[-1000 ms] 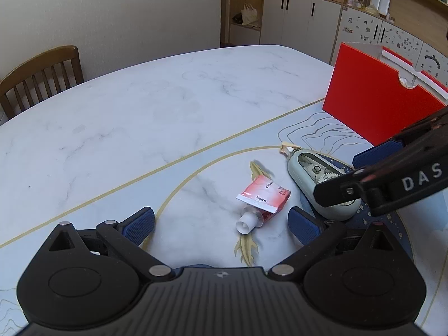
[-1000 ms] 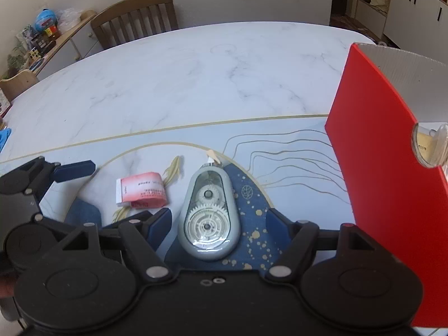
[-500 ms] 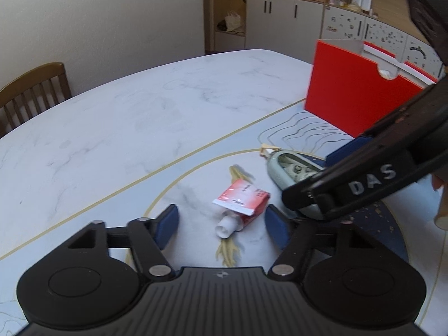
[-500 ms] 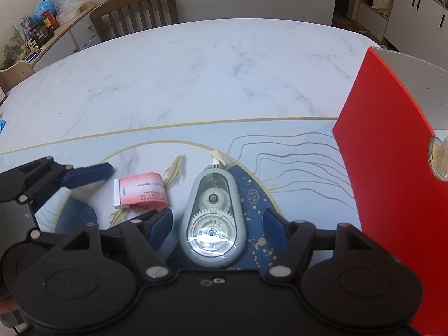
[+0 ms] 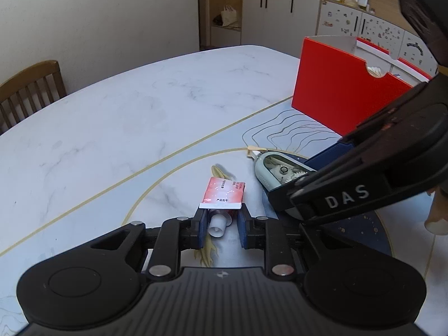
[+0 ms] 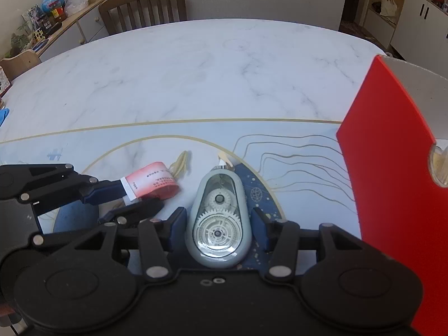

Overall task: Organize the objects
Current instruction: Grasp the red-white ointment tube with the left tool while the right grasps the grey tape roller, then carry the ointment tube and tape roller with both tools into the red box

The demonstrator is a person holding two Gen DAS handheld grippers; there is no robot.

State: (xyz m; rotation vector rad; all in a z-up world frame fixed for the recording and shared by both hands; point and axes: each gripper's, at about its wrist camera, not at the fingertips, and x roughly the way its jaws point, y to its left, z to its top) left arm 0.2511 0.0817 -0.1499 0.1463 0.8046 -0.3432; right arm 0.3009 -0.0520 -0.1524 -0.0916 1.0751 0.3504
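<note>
Two grippers of mine angle down over the marble-patterned table (image 5: 117, 117), side by side near its closest edge. My left gripper (image 5: 221, 225) has just been closing, and its blue pads now pinch the neck of the small red-and-white squeezed tube (image 5: 224, 193), just behind its white cap; the tube's flat crimped end points away from me. My right gripper (image 6: 217, 224) has also been closing, and the grey-green, egg-shaped correction tape dispenser with clear gear window (image 6: 218, 218) lies between its pads (image 6: 259, 219). The left pad meets its side; at the right pad I see a narrow gap. Farther off toward the table's right edge stands the red cardboard box (image 6: 389, 168), upright and well apart from both things.
</note>
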